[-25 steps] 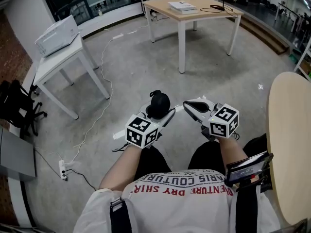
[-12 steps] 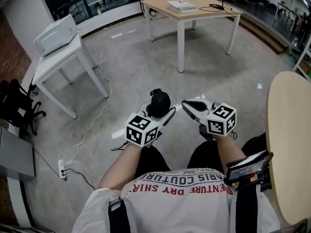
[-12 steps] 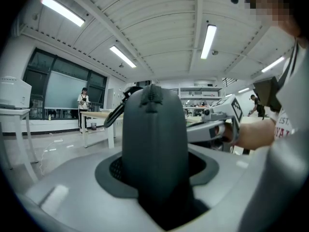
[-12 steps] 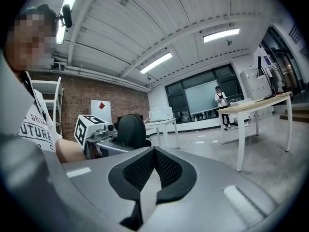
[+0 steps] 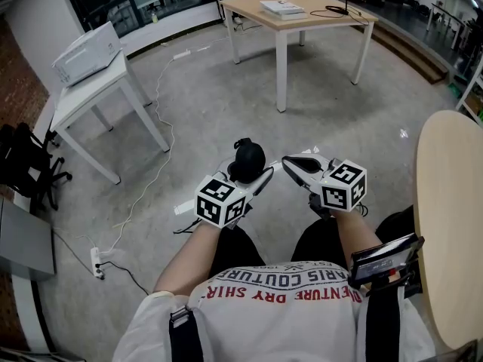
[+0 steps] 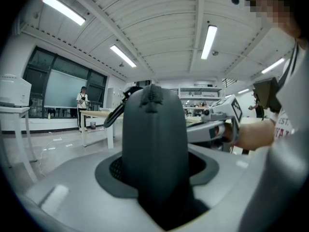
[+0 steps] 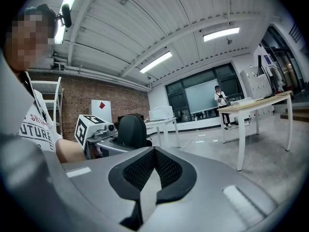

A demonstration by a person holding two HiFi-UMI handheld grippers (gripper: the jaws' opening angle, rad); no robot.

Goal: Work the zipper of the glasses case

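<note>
Closest to me, over my knees, the left claw [image 5: 249,176] is clenched on the glasses case [image 6: 154,139]. In the left gripper view the dark shell fills the gap between the jaws, and both pads press on its lower part. The case's long axis runs along the line the claw points, so its free end sticks out away from me. It rests on no surface and is held in the air above the concrete floor [image 5: 226,89].

A seam runs down the middle of the side facing the camera. At its far end there is a small ridge [image 6: 152,95] which I take to be the zipper's tab, though I can't make out its shape. A black loop [image 6: 115,114] hangs off the case's left shoulder.

Just beyond, and to the case's right, is the right claw [image 5: 290,162]. Its jaws are closed together with nothing between them. From the right gripper view the case sits up and to the left of the pads, near but not touching.

So the coming move depends on that sideways gap. I judge the right claw is the free one and the only one able to work the zipper. It would need to part its jaws, then come in leftward to the far end of the case, where the tab seems to be. The left claw only has to keep the case steady.
</note>
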